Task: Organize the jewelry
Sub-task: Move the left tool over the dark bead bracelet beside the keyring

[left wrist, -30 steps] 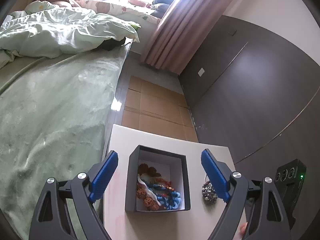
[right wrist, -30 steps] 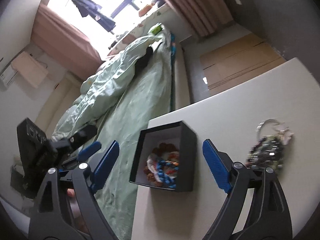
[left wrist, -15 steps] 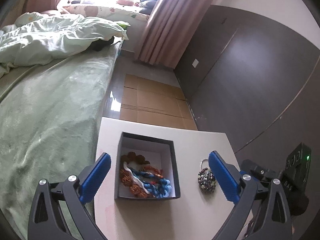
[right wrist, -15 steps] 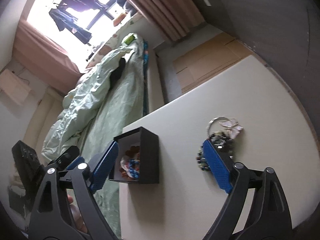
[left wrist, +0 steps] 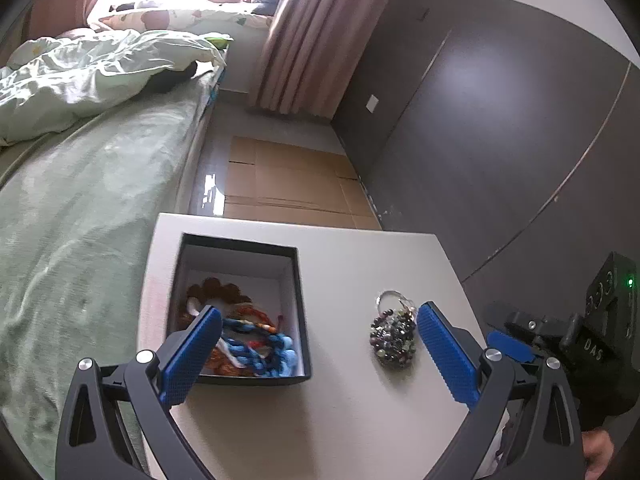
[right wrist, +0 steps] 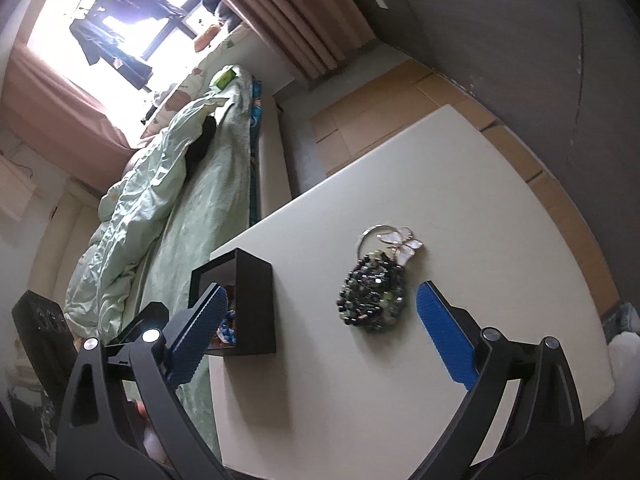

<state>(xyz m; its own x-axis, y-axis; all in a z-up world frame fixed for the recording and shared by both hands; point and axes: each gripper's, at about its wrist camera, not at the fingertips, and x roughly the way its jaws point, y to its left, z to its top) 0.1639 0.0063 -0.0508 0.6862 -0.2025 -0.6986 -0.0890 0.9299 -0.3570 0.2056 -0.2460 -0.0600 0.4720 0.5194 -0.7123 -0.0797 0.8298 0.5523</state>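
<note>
A black open box (left wrist: pixel 301 308) with a white inside stands on the white table (left wrist: pixel 360 420) and holds orange, blue and white beaded strands (left wrist: pixel 256 340). A dark beaded bracelet pile (left wrist: pixel 393 338) with a metal ring and a white butterfly charm (right wrist: pixel 404 240) lies on the table to the box's right. My left gripper (left wrist: pixel 318 354) is open and empty above the table's near part, between box and pile. My right gripper (right wrist: pixel 320 334) is open and empty, with the bead pile (right wrist: pixel 372 294) just beyond its right finger and the box (right wrist: pixel 256 304) by its left finger.
A bed with a green cover (left wrist: pixel 80 208) runs along the table's left side. Cardboard sheets (left wrist: pixel 288 184) lie on the floor beyond the table. A dark wall (left wrist: pixel 500 140) stands to the right. The table's edges are close on all sides.
Both grippers have swung to the right: in the left view the box slid left and the bead pile came between the fingers; in the right view the bead pile moved toward the middle.
</note>
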